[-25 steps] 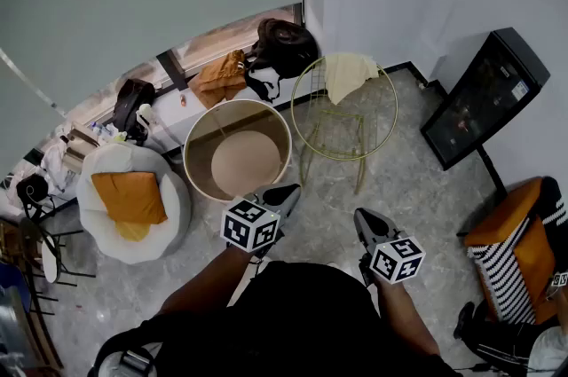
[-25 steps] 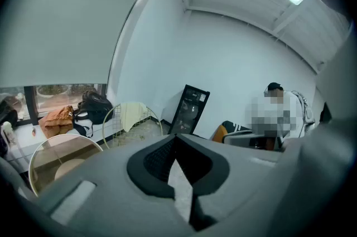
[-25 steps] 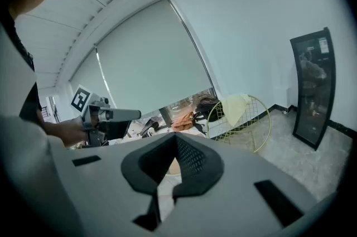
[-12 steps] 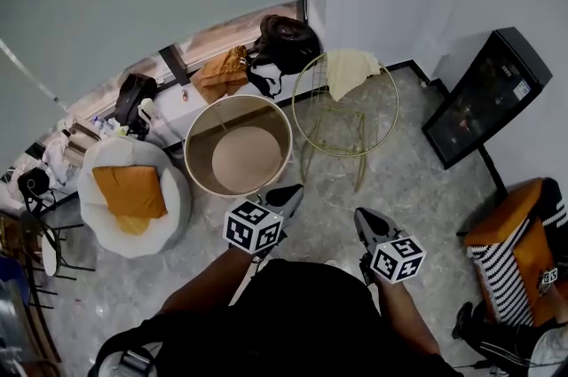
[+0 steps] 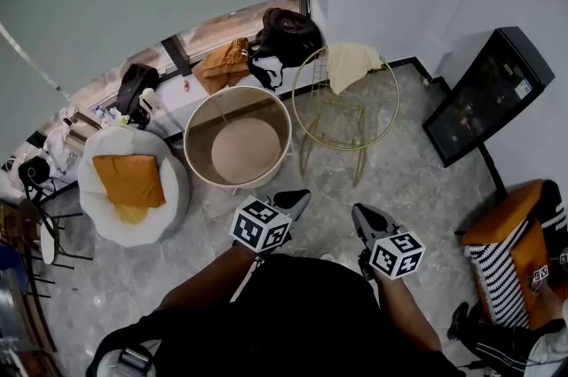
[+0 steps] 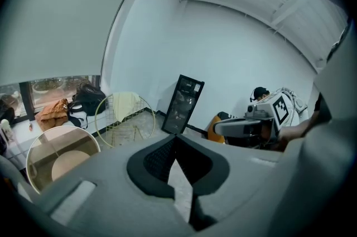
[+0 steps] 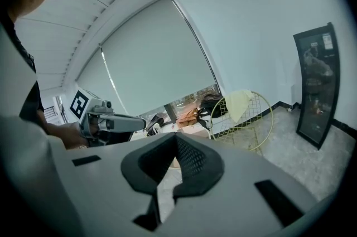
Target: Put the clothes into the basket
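**Head view: approach step, no garment taken yet.** The left gripper (image 5: 295,199) and right gripper (image 5: 358,214) sit side by side at 6 o'clock. Each gripper view shows its jaws closed tip to tip with nothing between them.

The basket (image 5: 202,129) stands on the floor at about 11 o'clock from the left gripper, near it but not touching, and looks empty.

Two pieces of clothing are visible:
- A yellow cloth (image 5: 349,63) at 12 o'clock from the grippers, draped over the far rim of a wire frame (image 5: 342,113) just right of the basket.
- An orange cloth (image 5: 222,65) at 11 o'clock, beyond the basket, lying on the sill beside a black bag (image 5: 288,34).

Both are well apart from the grippers.

**Judged next move.** One gripper has to open its jaws and travel forward over the floor to a garment. The yellow cloth seems the easier reach for the right gripper. The grip should pinch a hanging fold rather than the wire, then lift the cloth clear of the rim before swinging towards 10 o'clock and releasing over the basket.
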Demonstrator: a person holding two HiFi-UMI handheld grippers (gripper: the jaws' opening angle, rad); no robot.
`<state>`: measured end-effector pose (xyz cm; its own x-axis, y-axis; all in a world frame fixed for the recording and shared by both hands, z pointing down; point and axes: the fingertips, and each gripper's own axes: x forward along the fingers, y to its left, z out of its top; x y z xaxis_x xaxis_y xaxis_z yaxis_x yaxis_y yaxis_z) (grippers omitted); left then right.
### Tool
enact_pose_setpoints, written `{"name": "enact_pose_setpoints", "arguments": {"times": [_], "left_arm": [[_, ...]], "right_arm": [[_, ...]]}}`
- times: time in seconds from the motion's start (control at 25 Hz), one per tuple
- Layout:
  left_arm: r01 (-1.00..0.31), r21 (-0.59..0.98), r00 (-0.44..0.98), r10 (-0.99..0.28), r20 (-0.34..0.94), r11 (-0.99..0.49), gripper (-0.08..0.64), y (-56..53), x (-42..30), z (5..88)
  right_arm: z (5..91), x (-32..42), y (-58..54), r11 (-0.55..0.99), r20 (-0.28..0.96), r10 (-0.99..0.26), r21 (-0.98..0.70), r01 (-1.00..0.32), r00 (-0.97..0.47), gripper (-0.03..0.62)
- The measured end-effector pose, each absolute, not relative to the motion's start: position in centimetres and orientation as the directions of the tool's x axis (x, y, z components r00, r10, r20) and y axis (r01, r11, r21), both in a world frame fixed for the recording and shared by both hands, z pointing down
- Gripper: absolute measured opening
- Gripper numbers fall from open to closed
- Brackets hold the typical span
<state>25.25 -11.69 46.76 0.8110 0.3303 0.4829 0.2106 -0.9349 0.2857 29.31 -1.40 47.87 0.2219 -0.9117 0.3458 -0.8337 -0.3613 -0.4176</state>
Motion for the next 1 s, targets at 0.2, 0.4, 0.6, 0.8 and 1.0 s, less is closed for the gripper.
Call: {"name": "enact_pose_setpoints", "arguments": {"times": [0.2,0.4,0.6,0.8,1.0], "left_arm": [[0.186,0.291,0.816,0.313,0.486,-0.938,0.001,-10.1,25.7,47.2],[0.156,0.285,0.837,0.28,0.471,-0.946,0.0,-8.5,27.0,47.0],[0.138,0.276,0.842,0.26,0.474,-0.951,0.0,-6.8,27.9,46.9],[0.137,0.257,0.836,0.251,0.489,-0.957,0.0,-6.3,28.1,46.5],[0.105,0.255,0.834,0.225,0.504,-0.961,0.0,-7.6,28.4,46.8]], "right_arm": [[48.2,30.2,1.0,-0.37,0.357,-0.906,-0.414,-0.832,0.225,0.015],[48.5,31.5,3.4,-0.366,0.356,-0.908,-0.413,-0.834,0.222,0.015],[48.7,32.6,5.2,-0.363,0.355,-0.908,-0.404,-0.839,0.222,0.015],[48.7,33.4,5.5,-0.357,0.339,-0.915,-0.437,-0.826,0.217,0.015],[49.3,34.0,4.5,-0.348,0.339,-0.919,-0.451,-0.822,0.204,0.015]]}}
